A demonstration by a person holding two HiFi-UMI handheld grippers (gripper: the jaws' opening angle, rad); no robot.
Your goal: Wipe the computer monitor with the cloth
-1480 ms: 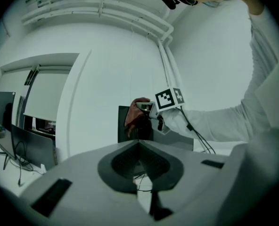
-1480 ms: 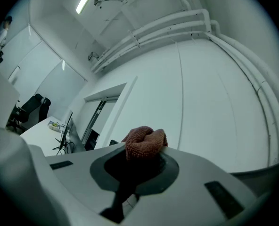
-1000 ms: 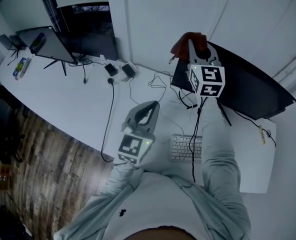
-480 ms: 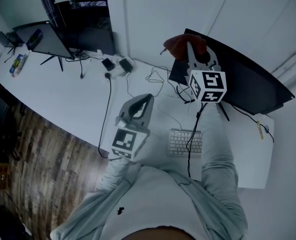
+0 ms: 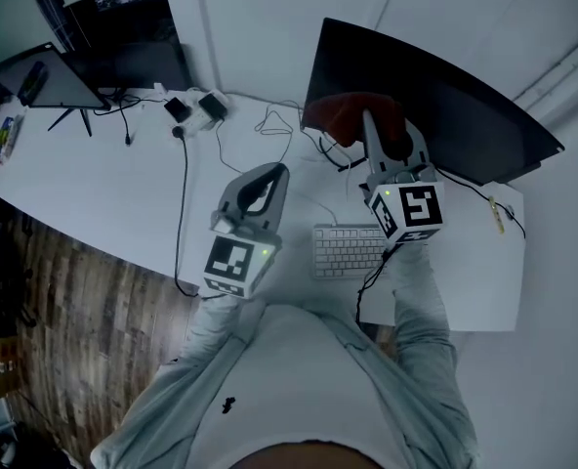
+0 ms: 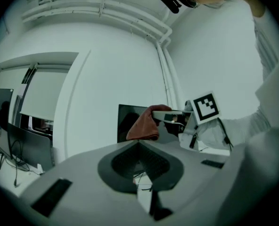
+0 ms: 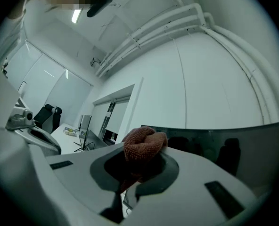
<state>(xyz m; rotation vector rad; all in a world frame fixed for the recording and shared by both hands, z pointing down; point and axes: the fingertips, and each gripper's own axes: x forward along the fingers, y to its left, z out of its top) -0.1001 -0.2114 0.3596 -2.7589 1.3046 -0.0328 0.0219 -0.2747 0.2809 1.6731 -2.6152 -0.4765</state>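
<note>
Cloth (image 5: 340, 115) shifted down monitor (image 5: 455, 96) | pinched in right gripper (image 5: 371, 125) (bunched up)

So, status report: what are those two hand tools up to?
Right gripper shut on cloth, at the monitor. Left gripper shut, empty. Keyboard below, not in the way.
</note>
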